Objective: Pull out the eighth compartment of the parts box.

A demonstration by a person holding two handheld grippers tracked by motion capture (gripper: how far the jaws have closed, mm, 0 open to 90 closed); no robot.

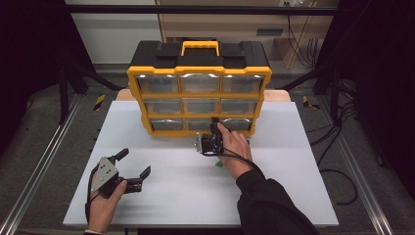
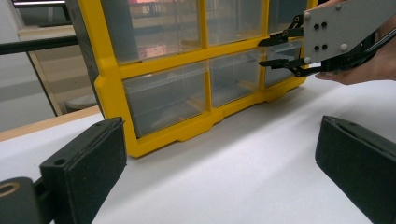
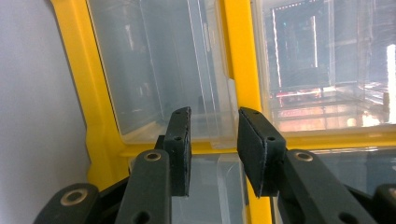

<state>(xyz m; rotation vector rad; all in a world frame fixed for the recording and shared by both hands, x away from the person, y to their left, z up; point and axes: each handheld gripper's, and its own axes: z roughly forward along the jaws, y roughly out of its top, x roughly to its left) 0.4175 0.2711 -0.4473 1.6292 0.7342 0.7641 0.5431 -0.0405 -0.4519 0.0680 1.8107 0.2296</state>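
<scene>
A yellow and black organizer (image 1: 198, 73) with clear drawers stands at the back of the white board (image 1: 186, 196). My right gripper (image 1: 214, 128) is at its bottom row, at the top edge of the right-hand clear drawer (image 3: 154, 70). Its jaws stand narrow, one pad (image 3: 180, 144) over the drawer front and the other by the yellow divider (image 3: 236, 60), with the drawer's clear lip in the gap between them. I see no pad pressing on it. My left gripper (image 1: 134, 163) rests low at the board's left, open and holding nothing.
The organizer has a yellow carry handle (image 1: 199, 47) on top. A small green thing (image 1: 219, 164) lies under the right hand. Metal rails run along both sides of the board, and cables lie on the floor at the right.
</scene>
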